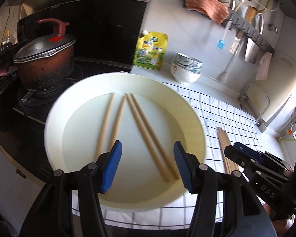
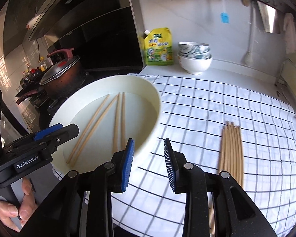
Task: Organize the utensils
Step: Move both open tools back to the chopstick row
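Four loose chopsticks (image 1: 140, 132) lie in the round white basin (image 1: 55, 110), which sits at the left edge of the checked cloth (image 2: 207, 106) spread over the counter (image 2: 223, 73); two of them lie side by side and touching, the other two fan apart toward the near rim. A second bundle of chopsticks (image 2: 231, 148), about five or six though the exact number is hard to tell, lies flat on the cloth well to the right of the basin. The left gripper (image 1: 148, 165) hangs over the near side of the basin with its blue pads (image 1: 112, 165) apart and nothing between them. The right gripper (image 2: 148, 164) hangs over the cloth just beside the basin's right wall, its claw also apart and empty. Toward the back edge of the counter stand three stacked bowls (image 2: 194, 58) and, just left of them, one yellow refill pouch (image 2: 158, 46) against the wall. Left of the basin one lidded pot (image 1: 43, 63) sits on the stove. A pink cloth (image 1: 207, 5) hangs on the wall rail above
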A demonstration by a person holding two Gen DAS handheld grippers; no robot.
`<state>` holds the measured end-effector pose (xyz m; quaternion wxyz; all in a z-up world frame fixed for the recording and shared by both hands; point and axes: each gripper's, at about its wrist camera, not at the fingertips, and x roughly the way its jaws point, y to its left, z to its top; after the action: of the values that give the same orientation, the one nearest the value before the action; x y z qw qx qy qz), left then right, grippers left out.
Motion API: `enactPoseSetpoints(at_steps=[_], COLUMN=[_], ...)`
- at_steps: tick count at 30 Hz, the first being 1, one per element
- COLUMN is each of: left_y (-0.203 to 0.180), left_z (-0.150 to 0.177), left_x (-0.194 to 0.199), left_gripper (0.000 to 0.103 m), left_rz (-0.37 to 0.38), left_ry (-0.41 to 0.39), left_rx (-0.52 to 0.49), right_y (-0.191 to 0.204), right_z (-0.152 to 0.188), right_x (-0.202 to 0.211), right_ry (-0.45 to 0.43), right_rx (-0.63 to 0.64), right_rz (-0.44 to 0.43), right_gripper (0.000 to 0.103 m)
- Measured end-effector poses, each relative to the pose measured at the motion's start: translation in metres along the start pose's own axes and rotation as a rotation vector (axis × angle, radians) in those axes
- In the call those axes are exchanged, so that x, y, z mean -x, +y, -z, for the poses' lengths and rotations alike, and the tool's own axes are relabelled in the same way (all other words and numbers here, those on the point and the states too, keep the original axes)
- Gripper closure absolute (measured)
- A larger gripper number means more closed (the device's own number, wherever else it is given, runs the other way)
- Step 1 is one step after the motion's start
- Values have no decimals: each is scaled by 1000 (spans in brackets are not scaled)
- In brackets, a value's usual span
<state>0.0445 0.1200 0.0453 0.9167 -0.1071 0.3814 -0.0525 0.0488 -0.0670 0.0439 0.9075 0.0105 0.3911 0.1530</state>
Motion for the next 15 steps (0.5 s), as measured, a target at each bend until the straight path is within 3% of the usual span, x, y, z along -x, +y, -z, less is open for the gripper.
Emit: enactPoseSetpoints(at_steps=[6, 9, 15], left_y=[-49, -74, -127], left_z=[20, 31, 50], left_x=[2, 3, -9], left_gripper=[45, 41, 35], left_rz=[39, 63, 94], left_ry=[22, 24, 41], left_rx=[-51, -64, -156], right_y=[-47, -76, -130], right_z=[31, 46, 71], right_x=[36, 48, 59], right_ry=[-51, -48, -52], right_rx=[-73, -117, -193], right_rz=[64, 106, 171], right_gripper=[66, 57, 57])
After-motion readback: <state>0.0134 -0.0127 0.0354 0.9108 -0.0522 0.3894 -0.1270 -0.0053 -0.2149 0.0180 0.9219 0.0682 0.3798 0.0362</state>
